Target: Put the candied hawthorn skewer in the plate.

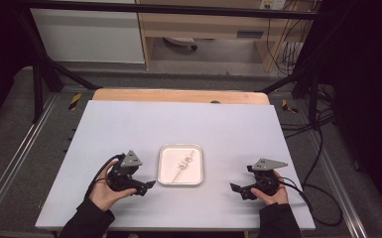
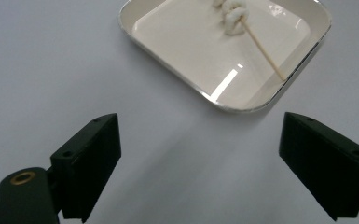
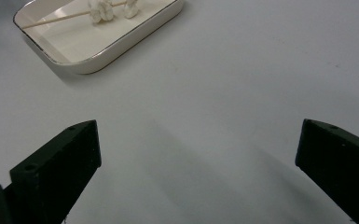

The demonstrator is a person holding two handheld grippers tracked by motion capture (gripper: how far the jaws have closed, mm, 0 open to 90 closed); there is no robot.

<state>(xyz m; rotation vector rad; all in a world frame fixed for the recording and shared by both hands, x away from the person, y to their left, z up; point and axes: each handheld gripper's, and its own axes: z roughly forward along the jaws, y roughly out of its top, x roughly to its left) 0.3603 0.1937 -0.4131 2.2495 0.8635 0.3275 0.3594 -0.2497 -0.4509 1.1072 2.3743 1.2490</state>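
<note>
both tools are resting released on the worktop [image 1: 129, 124], left tool [image 1: 149, 185] and right tool [image 1: 234, 188] flanking the tray [image 1: 164, 171] where the skewer [image 2: 261, 46] is lying, so the placing seems finished and next is probably withdrawing.

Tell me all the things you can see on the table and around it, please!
tray: one, white with a shiny rim, middle of the table
skewer: one, thin pale wooden stick, lying slantwise in the tray
white lumps: a few, white, threaded on the skewer
table: one, pale grey-white top with a wooden edge at the far side
cables: several, black, on the floor to the right of the table
left gripper: one, black, left of the tray, jaws open, nothing between them
right gripper: one, black, right of the tray, jaws open, nothing between them
hands: two, dark sleeves, near edge of the table
</note>
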